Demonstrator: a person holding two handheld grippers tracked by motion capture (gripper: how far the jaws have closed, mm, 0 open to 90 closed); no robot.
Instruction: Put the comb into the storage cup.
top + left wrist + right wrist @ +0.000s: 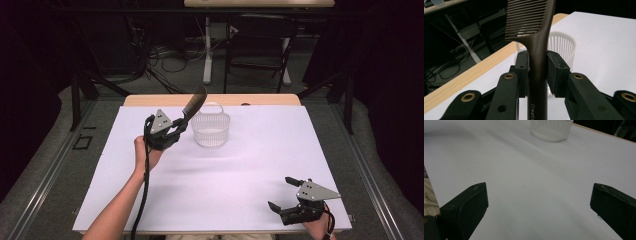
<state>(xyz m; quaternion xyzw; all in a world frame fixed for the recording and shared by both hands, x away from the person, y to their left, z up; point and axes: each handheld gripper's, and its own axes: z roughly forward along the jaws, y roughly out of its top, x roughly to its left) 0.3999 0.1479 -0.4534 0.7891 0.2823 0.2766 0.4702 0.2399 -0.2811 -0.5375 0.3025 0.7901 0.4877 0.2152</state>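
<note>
Covering most of the counter (260, 170), the white sheet carries a single standing thing, a white slatted basket (211, 130) set toward the far edge, and nothing can be seen lying in it from the high view. The right gripper (285, 196) rests low at the near right corner, well apart from the basket, its jaws spread wide with only bare sheet between them, so it appears to have no part in the work just now. The left gripper (176, 131) is raised just left of the basket, jaws clamped on the handle of a dark comb (195, 104), whose toothed end points up and away above the basket's near-left rim. The comb (537, 40) is therefore lifted and carried almost to the basket (561, 46), so pick-up and most of the transfer look finished. What seems left is to bring it over the opening, lower or tip it in, and let go
</note>
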